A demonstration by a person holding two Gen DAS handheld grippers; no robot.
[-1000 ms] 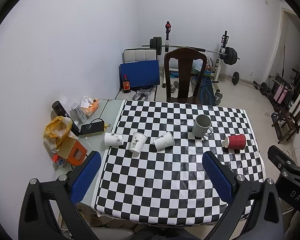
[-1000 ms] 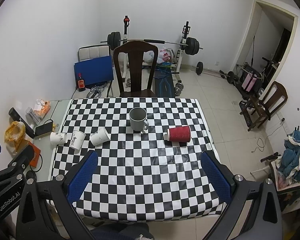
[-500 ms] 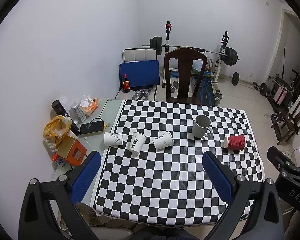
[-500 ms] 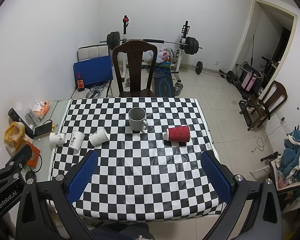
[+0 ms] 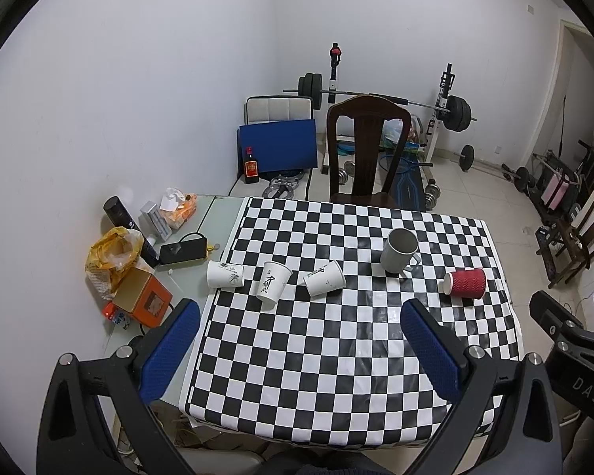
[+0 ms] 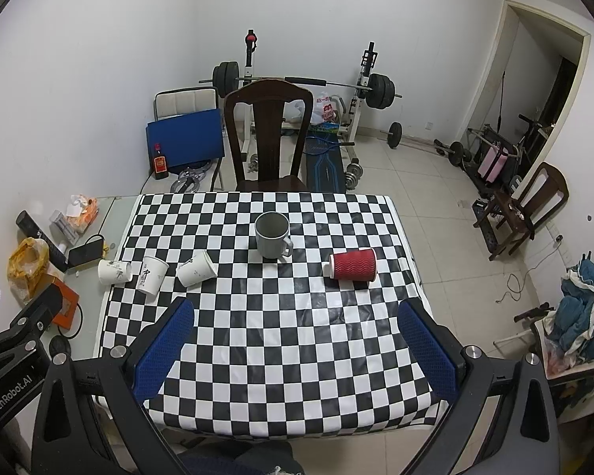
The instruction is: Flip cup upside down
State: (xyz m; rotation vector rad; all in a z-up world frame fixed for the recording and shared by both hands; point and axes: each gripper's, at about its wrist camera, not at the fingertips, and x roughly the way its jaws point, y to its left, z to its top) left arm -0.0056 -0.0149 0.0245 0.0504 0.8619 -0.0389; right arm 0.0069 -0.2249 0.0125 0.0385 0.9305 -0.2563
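Observation:
A grey mug [image 5: 398,250] [image 6: 272,239] stands upright on the checkered table [image 5: 336,336] [image 6: 281,348]. A red ribbed paper cup [image 5: 464,282] [image 6: 352,264] lies on its side to the mug's right. An upright white paper cup [image 5: 272,280] [image 6: 151,275] stands between two white cups lying on their sides [image 5: 224,274] [image 5: 324,278] [image 6: 114,271] [image 6: 196,268]. My left gripper [image 5: 297,348] and right gripper [image 6: 293,348] are open and empty, held high above the table's near side, well short of the cups.
A dark wooden chair [image 5: 366,150] [image 6: 267,138] stands behind the table. A side table [image 5: 202,229] at the left holds an orange box [image 5: 140,295], a yellow bag [image 5: 113,253], a phone and tissues. Gym weights and a barbell rack [image 6: 360,87] fill the back.
Both views have shifted slightly; the table contents sit a little higher in the frames. No cup has moved and both grippers stay open.

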